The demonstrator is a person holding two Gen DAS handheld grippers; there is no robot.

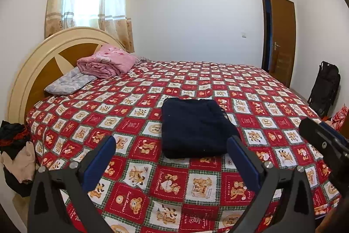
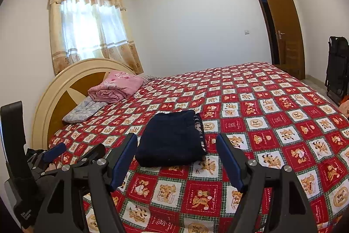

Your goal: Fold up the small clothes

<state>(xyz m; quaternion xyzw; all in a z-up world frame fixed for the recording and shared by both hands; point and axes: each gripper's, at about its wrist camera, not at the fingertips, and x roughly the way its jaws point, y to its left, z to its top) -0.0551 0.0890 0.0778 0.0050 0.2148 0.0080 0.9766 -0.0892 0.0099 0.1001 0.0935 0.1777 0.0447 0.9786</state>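
Bedspread: red teddy-bear checks are covering the whole bed, and this soft, slightly rumpled cloth is carrying the work; I am judging that any drag across it could be pulling the spread and the pile along together

Headboard end: pink blanket and grey pillow are lying well apart from the work, so I am not expecting trouble from them

Navy garment: it is lying near the middle of the bed as a compact, already folded rectangle, nearer my side than the far edge; in the right wrist view a patterned edge is showing along its right side

Risk, fold: I am judging that a careless nudge or a one-sided lift could be tipping the layers open, since nothing is pinning them

Risk, snag: the knit looks thick, so a fingertip could be catching a loop if I am going in low

Left tongs: they are gaping wide and released, gripping nothing; the right finger is overlapping the garment's near corner in view, though I cannot tell if it is touching

Right tongs: they are spread wide too, holding nothing, hovering just short of the garment's near edge, apart from it as far as I am seeing
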